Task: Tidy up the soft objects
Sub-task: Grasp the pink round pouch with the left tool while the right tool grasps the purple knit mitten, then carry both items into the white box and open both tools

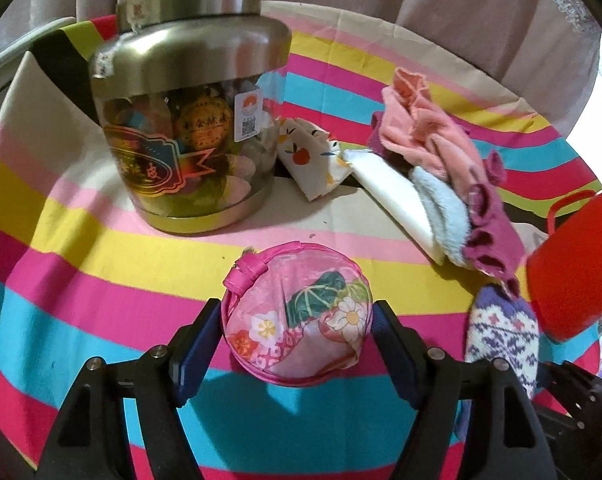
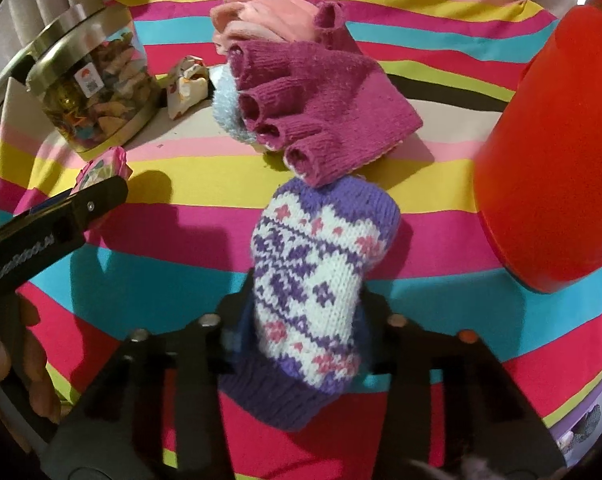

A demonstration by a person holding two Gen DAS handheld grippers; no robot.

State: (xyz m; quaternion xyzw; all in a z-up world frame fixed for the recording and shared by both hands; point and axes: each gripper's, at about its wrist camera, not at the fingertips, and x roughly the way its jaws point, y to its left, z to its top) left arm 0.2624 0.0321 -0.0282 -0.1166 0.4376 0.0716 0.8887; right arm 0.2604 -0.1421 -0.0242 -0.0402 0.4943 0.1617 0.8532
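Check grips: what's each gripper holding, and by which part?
Left gripper: round pink floral pouch, clamped across its sides. Right gripper: purple-and-white knit mitten, pinched across its middle, just above the ribbed cuff.

A home, from what I can see.
I'm working over a striped cloth point(image 1: 101, 264) with pale curtains point(image 1: 461, 20) behind, a snack jar point(image 1: 185, 120), a red bucket point(image 2: 549, 152) and loose knitted gloves point(image 2: 313, 108).

jar point(image 1: 181, 120) label: "金", "皮" | left gripper point(image 2: 77, 200) arm: "GenRobot.AI"
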